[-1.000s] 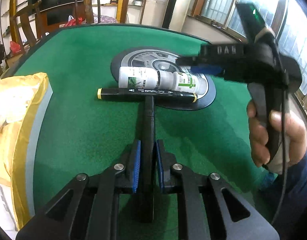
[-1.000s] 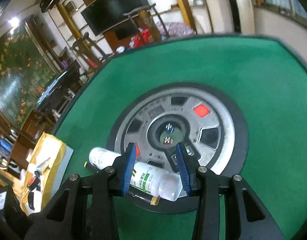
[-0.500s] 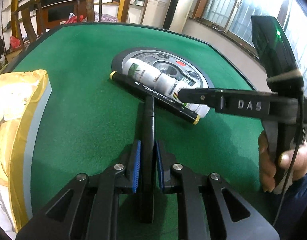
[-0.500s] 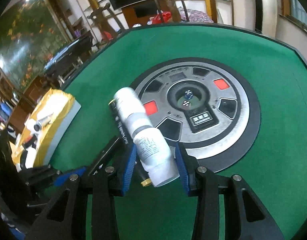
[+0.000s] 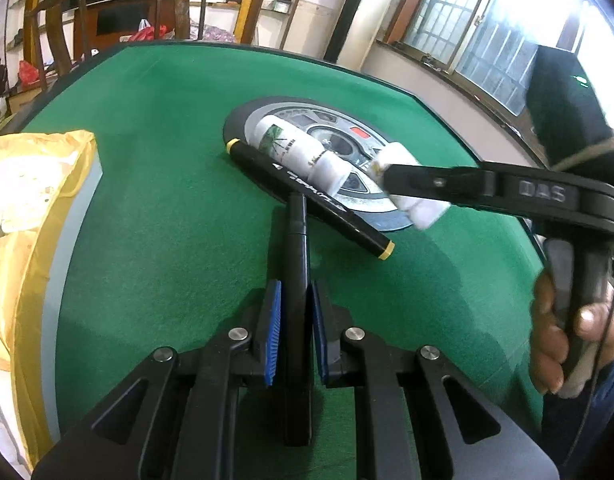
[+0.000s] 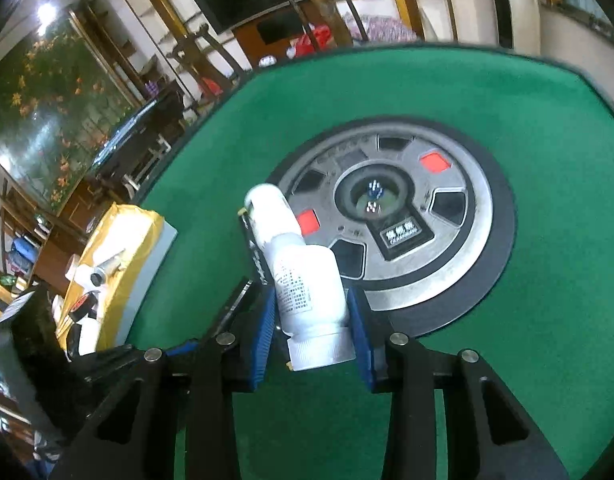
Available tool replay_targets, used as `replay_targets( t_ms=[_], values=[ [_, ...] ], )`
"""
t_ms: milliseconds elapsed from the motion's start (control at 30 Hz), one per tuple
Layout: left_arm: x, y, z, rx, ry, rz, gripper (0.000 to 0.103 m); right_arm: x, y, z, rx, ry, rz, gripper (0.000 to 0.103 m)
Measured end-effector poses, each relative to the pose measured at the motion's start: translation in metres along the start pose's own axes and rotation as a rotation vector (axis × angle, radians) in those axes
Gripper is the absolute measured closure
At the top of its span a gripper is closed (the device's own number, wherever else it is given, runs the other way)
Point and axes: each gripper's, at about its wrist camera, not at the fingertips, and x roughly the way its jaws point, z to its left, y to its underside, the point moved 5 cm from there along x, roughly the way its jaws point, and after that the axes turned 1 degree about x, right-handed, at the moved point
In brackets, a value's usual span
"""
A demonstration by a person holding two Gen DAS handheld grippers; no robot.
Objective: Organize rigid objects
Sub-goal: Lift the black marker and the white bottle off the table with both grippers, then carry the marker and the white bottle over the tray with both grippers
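Though half covered in the left wrist view by the black arm crossing it, plainly one of two white bottles: held bottle (image 6: pixel 307 276) pinched across its body by the right gripper (image 6: pixel 313 332), cap end toward the camera, label print too blurred to read. Clamped there after a fresh tightening of the jaws, both blue pads pressed against the plastic. Hard to tell whether lifted clear of the surface or resting on it. Just beyond, end to end with it, second bottle (image 5: pixel 287 148), lying on its side on the round disc (image 6: pixel 467 272), with a green leaf mark on the label. Two black pens as well. Lying marker (image 5: pixel 331 208), yellow at both ends, set slantwise along the disc's near edge and right beside the second bottle, its middle hidden in the right wrist view by the bottles. Held pen (image 5: pixel 297 248) gripped tight in the fully closed left gripper (image 5: pixel 295 320), pointing forward, tip at the lying marker; touching or just short, impossible to say. Underneath all of it, green felt table (image 5: pixel 167 200). At the left edge, a yellow bag (image 5: pixel 27 200), cut off by the frame, small things inside too blurred to name. At the right edge, a hand (image 5: pixel 563 340) around the right gripper's handle, partly out of frame. Beyond the table, wooden chairs and barred windows.
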Motion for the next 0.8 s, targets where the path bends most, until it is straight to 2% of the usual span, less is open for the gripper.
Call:
replay_targets(
  t_ms=[233, 433, 633, 800],
  values=[
    [-0.020, 0.008, -0.019, 0.104, -0.127, -0.064, 0.091, -0.021, 0.018, 0.016, -0.002, 0.031, -0.082, 0.071],
    [-0.059, 0.012, -0.026, 0.156, -0.236, -0.174, 0.091, -0.034, 0.045, 0.034, -0.005, 0.012, -0.112, 0.071],
    [-0.093, 0.011, -0.027, 0.190, -0.301, -0.269, 0.091, -0.043, 0.063, 0.049, -0.019, -0.012, -0.118, 0.071],
    [-0.109, 0.016, -0.027, 0.209, -0.333, -0.316, 0.091, -0.044, 0.069, 0.068, -0.047, -0.014, -0.112, 0.071]
  ],
)
